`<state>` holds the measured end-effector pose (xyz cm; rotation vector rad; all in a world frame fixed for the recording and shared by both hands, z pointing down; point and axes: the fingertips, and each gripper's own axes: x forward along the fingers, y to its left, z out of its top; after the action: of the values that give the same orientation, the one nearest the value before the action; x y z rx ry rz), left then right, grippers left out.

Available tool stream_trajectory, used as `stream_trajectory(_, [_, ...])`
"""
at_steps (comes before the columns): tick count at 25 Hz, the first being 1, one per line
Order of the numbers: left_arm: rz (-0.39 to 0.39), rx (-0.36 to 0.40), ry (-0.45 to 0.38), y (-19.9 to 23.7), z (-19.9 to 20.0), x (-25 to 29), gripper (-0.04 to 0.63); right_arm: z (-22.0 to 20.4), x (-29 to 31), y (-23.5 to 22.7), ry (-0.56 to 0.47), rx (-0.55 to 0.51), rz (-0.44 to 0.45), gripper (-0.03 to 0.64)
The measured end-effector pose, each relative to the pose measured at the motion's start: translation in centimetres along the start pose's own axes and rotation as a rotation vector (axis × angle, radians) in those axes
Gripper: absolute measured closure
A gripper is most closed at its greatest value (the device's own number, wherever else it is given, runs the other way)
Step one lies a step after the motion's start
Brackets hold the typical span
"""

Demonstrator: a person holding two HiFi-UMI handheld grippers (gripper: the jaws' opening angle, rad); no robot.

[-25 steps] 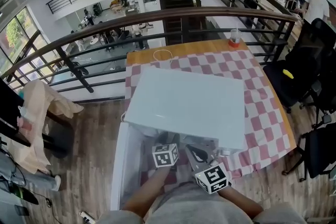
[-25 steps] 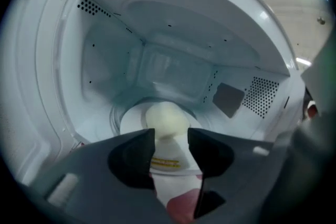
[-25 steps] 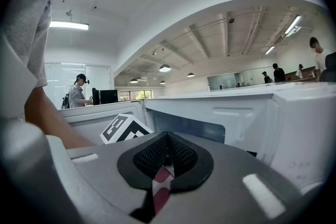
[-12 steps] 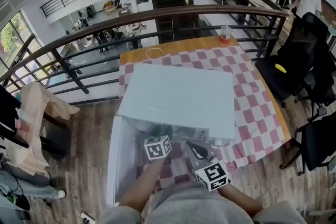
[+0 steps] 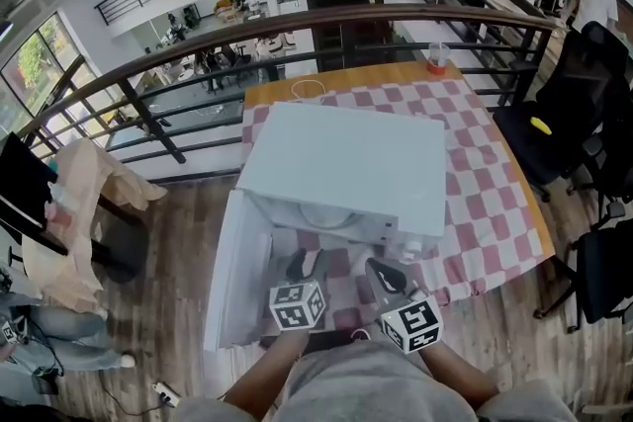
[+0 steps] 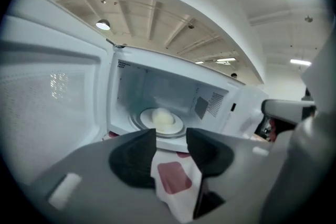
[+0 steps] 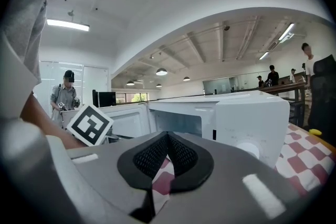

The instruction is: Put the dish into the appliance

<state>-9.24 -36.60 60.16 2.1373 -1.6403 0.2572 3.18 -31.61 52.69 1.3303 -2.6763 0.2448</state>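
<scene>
The white microwave (image 5: 346, 168) stands on the checkered table with its door (image 5: 235, 277) swung open to the left. Inside, a pale dish (image 6: 160, 122) holding a rounded pale lump rests on the turntable. My left gripper (image 6: 171, 136) hovers just outside the opening, in front of the dish. Its jaws stand apart, have just been closing a little, and nothing is between them. The left gripper (image 5: 307, 264) and the right gripper (image 5: 384, 277) sit side by side before the oven's mouth. My right gripper (image 7: 168, 136) is shut and empty, facing the microwave's control side (image 7: 247, 113).
A red-and-white checkered cloth (image 5: 485, 183) covers the table. A cup (image 5: 437, 60) and a white cable loop (image 5: 309, 91) lie at its far edge by the railing (image 5: 297, 25). Black chairs (image 5: 584, 114) stand to the right. People stand in the background.
Both grippers have drawn back from the microwave's mouth toward me, the left one more. The turntable inside has come into the head view.
</scene>
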Motion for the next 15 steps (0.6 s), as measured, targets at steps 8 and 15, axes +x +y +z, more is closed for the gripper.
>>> stream_trajectory(8, [-0.059,0.096,-0.065,-3.4,0.8,-5.9,0.468,-0.4,-1.2,1.1,0.002,0.007,-0.018,0.618])
stream_trajectory(15, [-0.051,0.106,-0.079,-3.6,-0.6,-10.5,0.581,-0.6,-2.3,3.7,0.013,0.0,-0.032,0.618])
